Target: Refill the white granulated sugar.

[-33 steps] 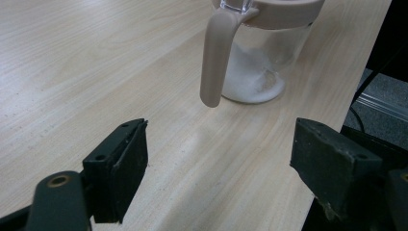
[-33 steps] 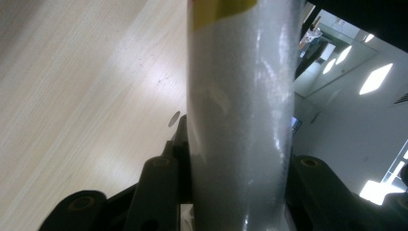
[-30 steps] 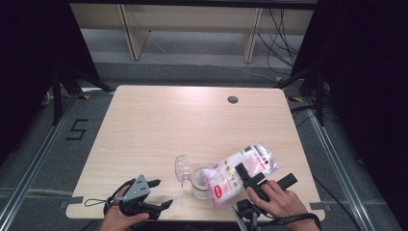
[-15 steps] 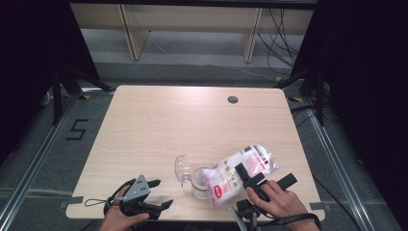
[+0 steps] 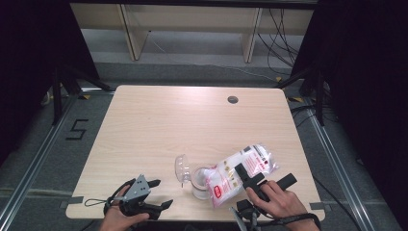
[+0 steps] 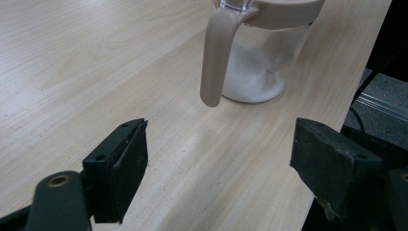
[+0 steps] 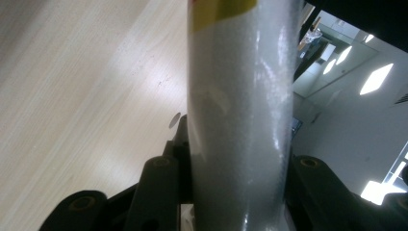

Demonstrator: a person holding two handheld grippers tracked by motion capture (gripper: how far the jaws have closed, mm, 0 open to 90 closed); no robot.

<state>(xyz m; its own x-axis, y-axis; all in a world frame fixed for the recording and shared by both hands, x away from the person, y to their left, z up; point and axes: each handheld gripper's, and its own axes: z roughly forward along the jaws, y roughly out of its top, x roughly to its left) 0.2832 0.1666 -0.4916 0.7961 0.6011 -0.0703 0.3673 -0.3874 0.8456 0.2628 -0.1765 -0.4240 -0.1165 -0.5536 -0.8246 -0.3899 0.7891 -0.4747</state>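
Observation:
A clear glass jar (image 5: 200, 186) with a beige handle and a little white powder stands near the table's front edge, its clear lid (image 5: 182, 168) flipped open to the left. A plastic bag of white granules (image 5: 250, 161) with red print lies tilted, its lower end over the jar's mouth. My right gripper (image 5: 264, 177) is shut on the bag; in the right gripper view the bag (image 7: 240, 96) stands between both jaws. My left gripper (image 5: 161, 193) rests open at the front left, nothing in it. In the left gripper view the jar (image 6: 260, 62) stands ahead of the open left gripper (image 6: 219, 163).
The wooden table (image 5: 192, 120) has a small round grommet (image 5: 233, 99) near its far edge. Metal rails run along the floor on both sides, and a marking like a 5 (image 5: 77, 129) is on the floor at the left. A shelf unit (image 5: 192, 19) stands behind the table.

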